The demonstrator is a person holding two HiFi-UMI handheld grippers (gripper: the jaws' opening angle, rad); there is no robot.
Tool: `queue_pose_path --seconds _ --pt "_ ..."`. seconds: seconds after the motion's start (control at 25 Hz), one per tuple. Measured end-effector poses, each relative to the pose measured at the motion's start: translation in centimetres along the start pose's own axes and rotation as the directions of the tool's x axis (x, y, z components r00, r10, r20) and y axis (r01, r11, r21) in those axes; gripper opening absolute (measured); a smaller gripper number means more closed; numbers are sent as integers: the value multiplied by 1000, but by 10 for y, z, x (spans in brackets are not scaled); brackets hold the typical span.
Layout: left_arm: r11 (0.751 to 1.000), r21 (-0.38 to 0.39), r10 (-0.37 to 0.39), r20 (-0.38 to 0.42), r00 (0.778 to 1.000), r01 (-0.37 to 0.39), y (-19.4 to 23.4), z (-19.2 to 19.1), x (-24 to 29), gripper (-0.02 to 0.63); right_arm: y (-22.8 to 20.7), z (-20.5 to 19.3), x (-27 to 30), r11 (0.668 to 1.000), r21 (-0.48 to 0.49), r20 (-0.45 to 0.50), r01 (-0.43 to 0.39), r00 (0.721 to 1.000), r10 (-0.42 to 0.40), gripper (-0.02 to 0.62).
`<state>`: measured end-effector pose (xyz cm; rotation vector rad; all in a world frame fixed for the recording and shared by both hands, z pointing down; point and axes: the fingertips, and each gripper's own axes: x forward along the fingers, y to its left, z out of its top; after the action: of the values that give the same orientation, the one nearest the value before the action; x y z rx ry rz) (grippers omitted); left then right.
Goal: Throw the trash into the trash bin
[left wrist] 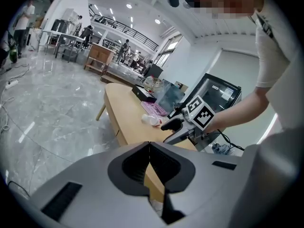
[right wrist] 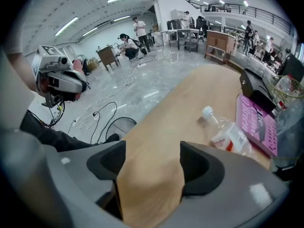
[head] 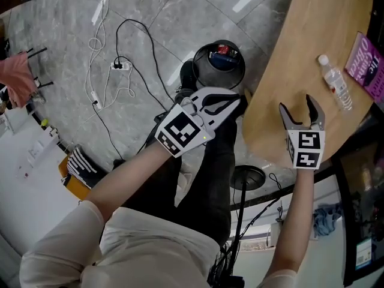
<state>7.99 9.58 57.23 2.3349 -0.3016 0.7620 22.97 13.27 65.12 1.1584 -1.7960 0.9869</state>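
A clear plastic bottle with a white cap [head: 335,83] lies near the light wooden table's [head: 294,47] right edge, beside a purple book [head: 367,62]. It is ahead of the right gripper [head: 296,108], whose jaws stand wide apart and empty. The left gripper [head: 235,102], jaws together on nothing, hangs beside the round black trash bin [head: 206,72].

table [head: 288,53]: plastic bottle [head: 336,86], purple book [head: 367,65] | floor [head: 168,17]: trash bin [head: 201,71], power strip [head: 121,66]

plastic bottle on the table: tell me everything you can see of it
The plastic bottle is clear, with a white cap and a red-and-white label. It lies on its side on the wooden table, beside a pink book. The open right gripper hovers short of it, not touching.
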Motion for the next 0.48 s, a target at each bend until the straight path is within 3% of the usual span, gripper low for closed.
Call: queue_pose_path --seconds 0.48 --pt "999 -25 -36 39 999 37 -30 33 41 6 -105 -1 -37 981 -170 -35 98 994 -106 368"
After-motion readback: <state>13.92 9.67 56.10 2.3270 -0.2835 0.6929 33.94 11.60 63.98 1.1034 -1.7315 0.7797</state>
